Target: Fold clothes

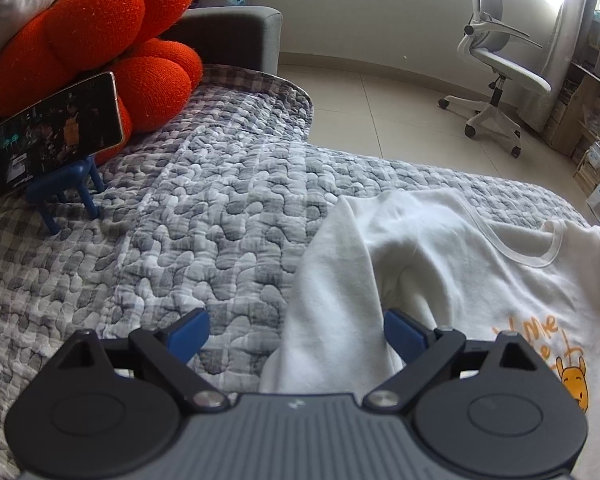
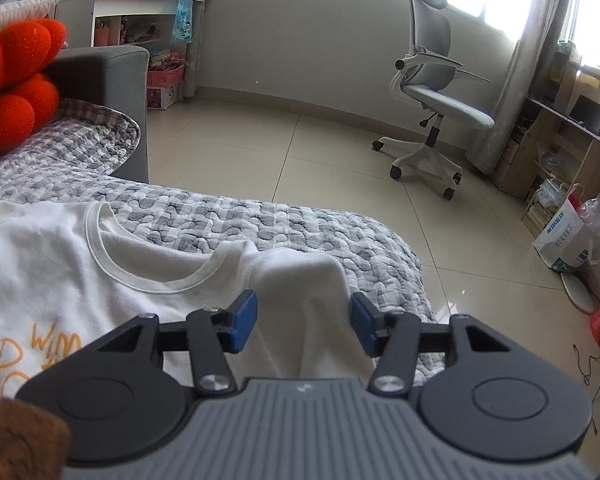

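Between the blue pads of the left gripper (image 1: 296, 338) a white sleeve (image 1: 340, 300) is lying, running from the gripper's body up toward the shoulder of a white sweatshirt (image 1: 520, 300); the jaws are standing wide apart and released, the left pad hanging over bare quilt and the right pad sitting just beside the sleeve's folded edge, though whether it is brushing the cloth is hard to judge at this angle. To the right of those jaws the sweatshirt is spreading flat on the grey checked quilt (image 1: 180, 220), its ribbed collar and an orange drawing with a yellow cartoon bear facing up. Well ahead and to the left of the jaws a phone (image 1: 56, 136) is leaning on a small blue stand (image 1: 68, 196) against an orange cushion (image 1: 100, 40). Between the pads of the right gripper (image 2: 304, 328) the other sleeve (image 2: 312, 300) is draping down, folded in over the body of the shirt; these jaws are parted about halfway and are gripping nothing, with a gap showing on each side of the cloth. Left of these jaws the collar (image 2: 148, 276) is lying open. Far ahead of them, on the tiled floor, an office chair (image 2: 436, 100) is standing.
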`<state>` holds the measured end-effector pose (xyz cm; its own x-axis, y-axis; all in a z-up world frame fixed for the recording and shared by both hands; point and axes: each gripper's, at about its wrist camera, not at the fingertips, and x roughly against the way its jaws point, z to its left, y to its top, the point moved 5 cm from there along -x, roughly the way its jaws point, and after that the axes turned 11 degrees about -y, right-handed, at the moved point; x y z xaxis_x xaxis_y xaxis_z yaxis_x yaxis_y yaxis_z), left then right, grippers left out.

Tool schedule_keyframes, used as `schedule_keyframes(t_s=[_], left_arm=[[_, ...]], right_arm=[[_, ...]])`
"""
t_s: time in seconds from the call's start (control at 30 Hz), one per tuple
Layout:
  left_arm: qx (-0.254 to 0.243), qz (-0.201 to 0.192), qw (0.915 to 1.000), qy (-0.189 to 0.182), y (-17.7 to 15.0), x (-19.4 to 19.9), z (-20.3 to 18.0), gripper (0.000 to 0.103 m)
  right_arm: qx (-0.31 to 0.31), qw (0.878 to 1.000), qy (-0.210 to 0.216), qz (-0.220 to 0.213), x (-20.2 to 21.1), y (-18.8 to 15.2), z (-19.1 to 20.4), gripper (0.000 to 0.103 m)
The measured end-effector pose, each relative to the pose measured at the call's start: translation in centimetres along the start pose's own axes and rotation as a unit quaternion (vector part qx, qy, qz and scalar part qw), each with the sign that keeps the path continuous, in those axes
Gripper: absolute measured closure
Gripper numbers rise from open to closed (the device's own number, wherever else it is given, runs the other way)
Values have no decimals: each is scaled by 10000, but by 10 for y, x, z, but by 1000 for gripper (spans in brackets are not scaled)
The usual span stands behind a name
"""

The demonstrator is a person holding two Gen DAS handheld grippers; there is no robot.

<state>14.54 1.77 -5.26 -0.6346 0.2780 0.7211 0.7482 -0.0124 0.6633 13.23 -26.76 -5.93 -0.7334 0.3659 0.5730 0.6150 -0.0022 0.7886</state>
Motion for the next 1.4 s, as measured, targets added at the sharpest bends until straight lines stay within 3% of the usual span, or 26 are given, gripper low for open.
schedule_keyframes(t_s=[0.27, 0.43, 0.6, 0.73, 0.8, 0.87, 0.97, 1.03, 1.4], left_arm=[[163, -159, 9996, -185, 10, 2, -2, 10], [226, -231, 9992, -222, 16, 4, -3, 9], [102, -99, 9997, -209, 12, -7, -8, 9], [144, -125, 9995, -255, 14, -15, -12, 10], [169, -121, 9994, -270, 14, -20, -12, 20], [241, -48, 9993, -267, 13, -24, -10, 49], [386, -61, 9983, -426, 13, -24, -6, 74], [397, -167, 9980, -458, 16, -19, -5, 82], [495, -520, 9970, -280, 28, 1, 6, 92]], right_arm=[[-178, 9988, 384, 231, -13, 4, -9, 48], [-458, 9972, 592, 64, -7, 24, -12, 48], [-313, 9981, 414, 339, -29, 15, -16, 48], [-193, 9978, 531, 351, -35, 13, -15, 49], [7, 9980, 544, 335, -38, 12, -9, 60], [131, 9974, 562, 429, -42, 8, -8, 82], [45, 9974, 580, 423, -46, 8, -15, 90], [-36, 9980, 534, 343, -45, 12, -21, 92], [-60, 9994, 340, -86, -37, 30, -23, 95]])
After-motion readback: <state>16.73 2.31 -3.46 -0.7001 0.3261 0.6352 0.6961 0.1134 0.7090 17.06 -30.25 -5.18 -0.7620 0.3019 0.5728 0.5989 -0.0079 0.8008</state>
